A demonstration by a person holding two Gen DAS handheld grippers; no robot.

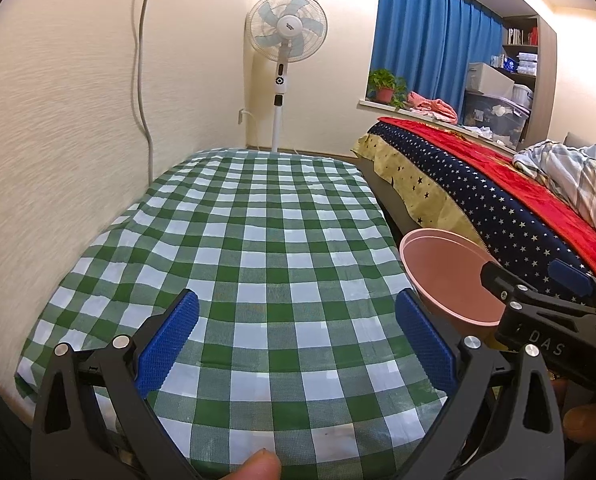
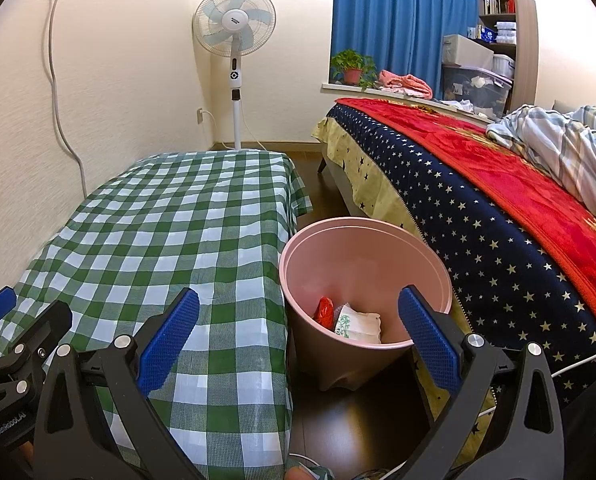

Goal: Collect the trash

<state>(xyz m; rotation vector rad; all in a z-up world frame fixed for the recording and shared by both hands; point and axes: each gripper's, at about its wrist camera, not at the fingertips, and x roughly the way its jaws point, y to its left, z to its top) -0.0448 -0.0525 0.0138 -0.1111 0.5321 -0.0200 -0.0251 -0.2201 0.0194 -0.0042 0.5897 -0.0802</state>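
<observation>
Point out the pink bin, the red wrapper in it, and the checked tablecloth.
pink bin point(image 2: 362, 256): right wrist view, inner back wall.
red wrapper point(image 2: 324, 309): right wrist view, its middle.
checked tablecloth point(image 1: 257, 240): left wrist view, bare top.

I am in a home bedroom: a bed point(image 2: 498, 184) with star-patterned bedding, blue curtains point(image 2: 402, 20), a standing fan point(image 2: 233, 36) and a potted plant point(image 2: 352, 68) on the windowsill.

The left wrist view looks forward over the checked tabletop point(image 1: 257, 248) from close above its near end. The right wrist view sits further right, over the bin point(image 2: 362, 276) in the frame's lower middle. Both face the fan point(image 1: 285, 26) and share tabletop, bin, bed point(image 2: 498, 208).
</observation>
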